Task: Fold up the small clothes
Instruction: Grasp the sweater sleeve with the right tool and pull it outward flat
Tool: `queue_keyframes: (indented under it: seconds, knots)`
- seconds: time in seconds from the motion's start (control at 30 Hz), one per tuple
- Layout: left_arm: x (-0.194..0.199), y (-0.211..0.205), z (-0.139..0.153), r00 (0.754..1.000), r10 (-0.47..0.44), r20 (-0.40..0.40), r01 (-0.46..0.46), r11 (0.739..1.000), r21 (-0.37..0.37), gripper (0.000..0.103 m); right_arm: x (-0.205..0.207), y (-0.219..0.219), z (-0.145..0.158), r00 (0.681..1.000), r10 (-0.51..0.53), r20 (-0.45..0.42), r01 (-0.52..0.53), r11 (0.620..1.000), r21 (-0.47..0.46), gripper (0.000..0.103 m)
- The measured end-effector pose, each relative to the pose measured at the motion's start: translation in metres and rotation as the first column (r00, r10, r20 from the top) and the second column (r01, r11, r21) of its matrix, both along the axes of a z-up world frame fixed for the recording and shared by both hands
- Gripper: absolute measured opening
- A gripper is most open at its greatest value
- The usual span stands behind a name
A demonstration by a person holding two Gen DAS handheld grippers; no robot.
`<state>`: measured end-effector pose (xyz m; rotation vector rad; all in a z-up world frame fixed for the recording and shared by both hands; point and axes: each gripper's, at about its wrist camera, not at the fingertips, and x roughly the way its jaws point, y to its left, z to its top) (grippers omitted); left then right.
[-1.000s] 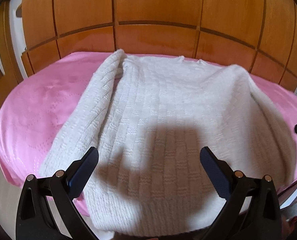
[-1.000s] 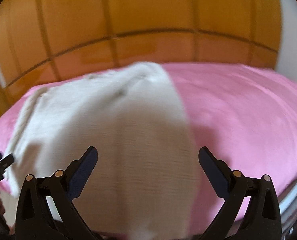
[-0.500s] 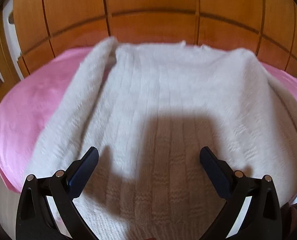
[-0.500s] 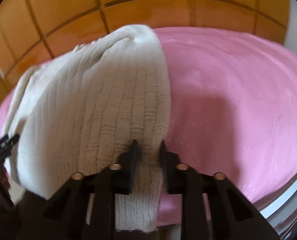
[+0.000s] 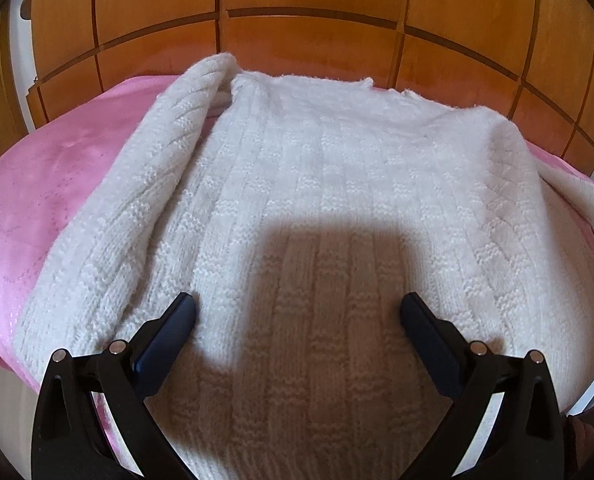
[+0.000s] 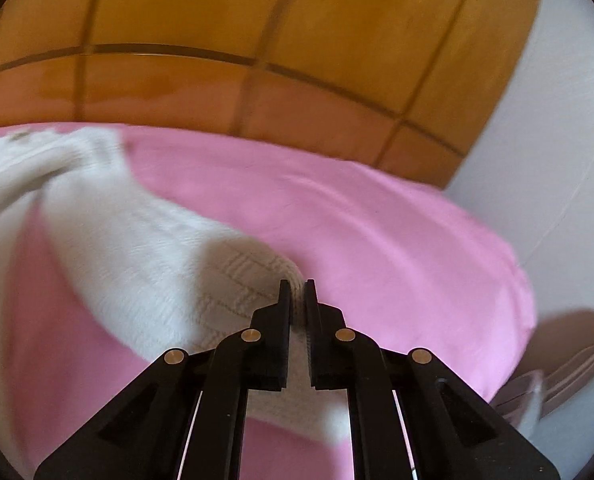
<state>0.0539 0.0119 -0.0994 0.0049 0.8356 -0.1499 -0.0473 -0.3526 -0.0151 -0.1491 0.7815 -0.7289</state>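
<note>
Since a moment ago our right gripper [image 6: 296,295] pinches and lifts the sweater's [image 5: 317,184] sleeve [image 6: 145,264] to fold, while our left gripper [image 5: 297,314] hovers spread.

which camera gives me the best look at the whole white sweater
The left wrist view. There the white sweater lies spread over the pink cover, neckline to hem, beneath the open left gripper. The right wrist view shows only a blurred sleeve pinched in the right gripper.

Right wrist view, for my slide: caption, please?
Right gripper shut on white knit sweater, its sleeve end pinched above the pink bedspread.
</note>
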Motion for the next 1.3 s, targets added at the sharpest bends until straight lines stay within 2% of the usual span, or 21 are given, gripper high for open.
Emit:
queue_keyframes:
  seconds: [0.13,0.2,0.23,0.3,0.33,0.37,0.43,0.53,0.57,0.63,0.67,0.7,0.8,0.9,0.97,1.03,1.13,1.2,1.23,1.27,1.3]
  knots:
    - [-0.002,0.004,-0.001,0.999,-0.026,0.023,0.027,0.999,-0.019,0.101,0.014,-0.04,-0.013,0.995,-0.096,-0.004,0.097,0.995,0.04,0.006]
    - [-0.002,0.005,0.001,0.999,-0.046,0.019,0.046,0.999,-0.02,0.101,0.014,-0.053,-0.021,0.986,-0.165,0.01,0.162,0.977,0.14,0.007]
    - [-0.002,0.006,0.001,0.998,-0.057,0.017,0.058,0.998,-0.021,0.101,0.012,-0.053,-0.021,0.983,-0.176,0.051,0.162,0.965,0.207,0.013]
    - [-0.004,0.008,0.004,0.997,-0.074,0.016,0.075,0.996,-0.04,0.101,0.001,-0.032,-0.014,0.97,-0.158,0.187,0.095,0.947,0.307,0.047]
    - [-0.005,0.012,0.005,0.997,-0.079,0.021,0.08,0.995,-0.067,0.101,-0.005,-0.018,-0.012,0.963,-0.13,0.236,0.048,0.945,0.324,0.069]
    - [-0.005,0.016,0.007,0.996,-0.079,0.029,0.082,0.992,-0.097,0.101,-0.007,0.002,-0.009,0.956,-0.066,0.287,-0.037,0.94,0.34,0.073]
    - [-0.004,0.021,0.008,0.996,-0.076,0.037,0.081,0.987,-0.141,0.101,-0.005,0.039,-0.01,0.946,0.066,0.317,-0.192,0.903,0.385,0.073]
    - [-0.001,0.022,0.009,0.996,-0.082,0.03,0.085,0.983,-0.164,0.101,0.003,0.082,-0.027,0.919,0.212,0.332,-0.367,0.767,0.526,0.065]
    - [0.001,0.022,0.008,0.996,-0.085,0.028,0.088,0.983,-0.16,0.101,0.008,0.094,-0.037,0.914,0.241,0.328,-0.397,0.705,0.588,0.061]
    - [0.001,0.021,0.007,0.995,-0.093,0.027,0.096,0.983,-0.154,0.101,0.016,0.11,-0.054,0.905,0.276,0.324,-0.425,0.616,0.664,0.054]
    - [0.001,0.02,0.007,0.995,-0.096,0.029,0.099,0.984,-0.149,0.101,0.017,0.123,-0.06,0.901,0.297,0.316,-0.433,0.588,0.683,0.05]
    - [0.0,0.02,0.007,0.995,-0.097,0.03,0.1,0.984,-0.144,0.101,0.017,0.132,-0.063,0.897,0.313,0.311,-0.44,0.582,0.684,0.045]
    - [-0.003,0.017,0.006,0.994,-0.107,0.028,0.109,0.984,-0.138,0.1,0.02,0.156,-0.068,0.871,0.373,0.319,-0.481,0.525,0.702,0.013]
    - [-0.005,0.014,0.008,0.991,-0.129,0.027,0.132,0.98,-0.146,0.096,0.003,0.167,-0.056,0.853,0.398,0.337,-0.515,0.537,0.668,0.012]
    - [-0.007,0.012,0.008,0.991,-0.134,0.026,0.137,0.981,-0.136,0.095,-0.016,0.165,-0.044,0.858,0.375,0.351,-0.511,0.562,0.65,0.012]
    - [-0.009,0.013,0.008,0.99,-0.137,0.025,0.139,0.98,-0.145,0.095,-0.036,0.158,-0.045,0.88,0.339,0.332,-0.474,0.591,0.653,0.012]
    - [-0.01,0.013,0.009,0.99,-0.139,0.023,0.141,0.979,-0.145,0.095,-0.041,0.15,-0.064,0.924,0.299,0.24,-0.381,0.645,0.662,0.011]
    - [-0.009,0.014,0.011,0.99,-0.142,0.017,0.143,0.977,-0.155,0.095,-0.042,0.139,-0.071,0.94,0.243,0.239,-0.34,0.631,0.697,0.012]
    - [-0.008,0.017,0.014,0.99,-0.142,0.009,0.141,0.974,-0.179,0.095,-0.044,0.137,-0.069,0.943,0.216,0.254,-0.333,0.63,0.701,0.022]
    - [-0.008,0.02,0.017,0.99,-0.14,0.005,0.138,0.97,-0.201,0.095,-0.042,0.137,-0.059,0.938,0.197,0.286,-0.343,0.65,0.678,0.038]
    - [-0.007,0.024,0.019,0.991,-0.137,0.005,0.135,0.966,-0.219,0.095,-0.04,0.138,-0.052,0.929,0.198,0.313,-0.361,0.671,0.648,0.048]
